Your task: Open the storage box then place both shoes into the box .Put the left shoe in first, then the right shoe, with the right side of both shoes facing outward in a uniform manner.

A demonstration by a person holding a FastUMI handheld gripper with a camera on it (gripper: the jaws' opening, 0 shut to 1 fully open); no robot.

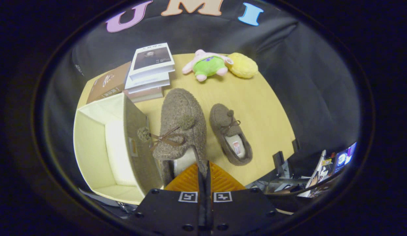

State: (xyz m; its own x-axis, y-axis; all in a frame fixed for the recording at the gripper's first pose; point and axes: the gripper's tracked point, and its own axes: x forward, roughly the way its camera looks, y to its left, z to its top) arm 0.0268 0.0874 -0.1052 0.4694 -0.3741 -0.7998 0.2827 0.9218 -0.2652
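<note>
Progress: we judge the storage box (101,144) already open, since its cream interior is exposed and we see nothing inside it; neither shoe is in yet, so both placements remain.
Jaws: our gripper (204,170) has its orange fingers (187,178) closed almost together, pinching what looks like the heel rim of the held shoe (182,127); only a thin dark seam shows between them.
Held shoe: it hangs just ahead of the fingers, toe pointing away, beside the box's near wall and seemingly lifted off the table (265,124). We cannot tell from its shape alone whether it is the left one the task wants first.
Second shoe: the other shoe (231,137) lies flat on the table just to the right of the held one, apart from it, opening upward.
Textures: both shoes are fuzzy brown boucle with a pale fleece lining, a thin ribbon bow and pompoms; soft, so we expect the rim to flex in the grip.
Box: fabric-covered, stiff-sided, brown outside and cream within, rectangular.
Table: smooth pale wood.
Beyond: a stack of books (147,73) and two plush toys (219,65) sit at the far edge.
</note>
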